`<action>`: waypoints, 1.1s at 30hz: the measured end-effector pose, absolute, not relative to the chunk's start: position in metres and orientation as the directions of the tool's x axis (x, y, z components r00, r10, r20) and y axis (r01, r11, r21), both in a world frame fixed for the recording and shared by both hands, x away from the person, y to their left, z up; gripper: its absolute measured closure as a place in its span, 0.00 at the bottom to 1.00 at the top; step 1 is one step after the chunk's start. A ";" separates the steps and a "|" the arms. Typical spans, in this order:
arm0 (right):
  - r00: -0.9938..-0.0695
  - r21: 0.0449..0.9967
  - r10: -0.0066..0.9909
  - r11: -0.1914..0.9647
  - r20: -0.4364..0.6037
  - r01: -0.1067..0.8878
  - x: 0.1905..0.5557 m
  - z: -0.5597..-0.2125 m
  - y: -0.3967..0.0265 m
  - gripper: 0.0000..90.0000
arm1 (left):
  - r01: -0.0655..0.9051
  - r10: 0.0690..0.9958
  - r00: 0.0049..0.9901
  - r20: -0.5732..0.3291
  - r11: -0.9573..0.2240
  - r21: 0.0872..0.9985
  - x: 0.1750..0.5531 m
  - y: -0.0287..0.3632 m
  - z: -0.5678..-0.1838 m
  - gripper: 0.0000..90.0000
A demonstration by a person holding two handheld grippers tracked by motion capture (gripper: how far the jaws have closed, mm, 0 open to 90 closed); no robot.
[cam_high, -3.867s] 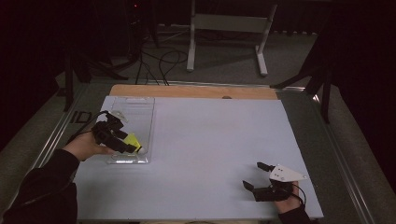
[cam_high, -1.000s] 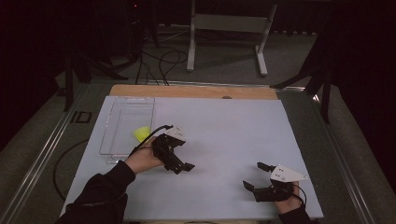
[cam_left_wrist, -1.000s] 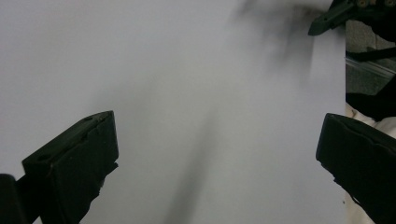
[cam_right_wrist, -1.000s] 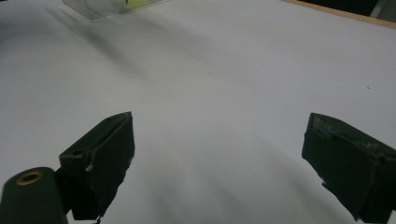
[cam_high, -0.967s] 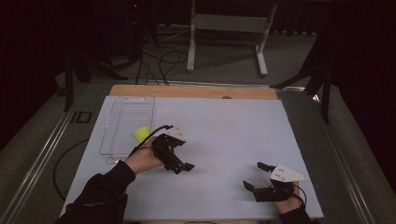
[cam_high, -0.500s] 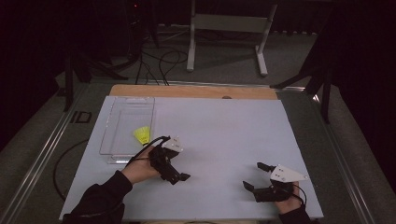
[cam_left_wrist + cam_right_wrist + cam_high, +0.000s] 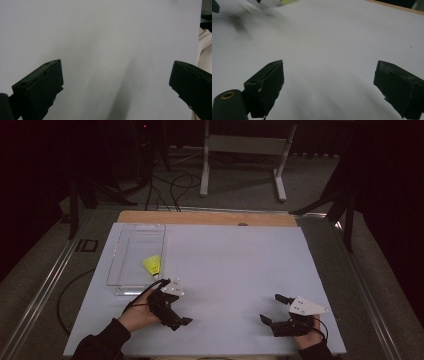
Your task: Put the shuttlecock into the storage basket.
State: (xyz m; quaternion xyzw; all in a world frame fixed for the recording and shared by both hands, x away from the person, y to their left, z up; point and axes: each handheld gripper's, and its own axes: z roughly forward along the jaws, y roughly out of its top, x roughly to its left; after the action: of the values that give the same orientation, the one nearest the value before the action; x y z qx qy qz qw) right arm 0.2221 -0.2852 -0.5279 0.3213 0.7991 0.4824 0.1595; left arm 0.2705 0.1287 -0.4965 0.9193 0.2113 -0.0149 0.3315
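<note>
High view shows the left claw [image 7: 176, 317] low over the white table [image 7: 235, 265], near its front edge, jaws spread and empty; the left gripper view shows bare table between them. The right claw [image 7: 272, 310] rests near the front right, also spread wide with nothing between its jaws. A yellow shuttlecock [image 7: 152, 265] lies inside the clear plastic tray [image 7: 120, 257] at the table's left, just beyond the left hand [image 7: 137, 312]. The placing looks done; a good finish would be settling the left claw flat, clear of the tray's rim.
</note>
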 end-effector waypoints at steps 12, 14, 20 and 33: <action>-0.743 0.872 0.667 0.329 0.056 0.361 0.222 -0.528 -0.285 0.11 | 0.421 0.426 0.892 -0.150 -0.662 0.620 0.256 0.156 -0.501 0.00; -0.743 0.873 0.667 0.329 0.056 0.361 0.222 -0.528 -0.285 0.11 | 0.431 0.445 0.883 -0.148 -0.647 0.629 0.253 0.162 -0.501 0.00; -0.744 0.871 0.666 0.331 0.057 0.364 0.222 -0.528 -0.284 0.11 | 0.448 0.477 0.867 -0.144 -0.618 0.646 0.247 0.180 -0.503 0.00; -0.745 0.868 0.665 0.333 0.060 0.367 0.222 -0.529 -0.284 0.11 | 0.484 0.549 0.824 -0.139 -0.556 0.676 0.236 0.202 -0.509 0.00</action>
State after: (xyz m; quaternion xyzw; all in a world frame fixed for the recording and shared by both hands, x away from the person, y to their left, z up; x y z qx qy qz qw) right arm 0.2224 -0.2842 -0.5287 0.3219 0.8016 0.4793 0.1552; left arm 0.2365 0.2017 -0.5086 0.8809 0.2933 0.0438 0.3689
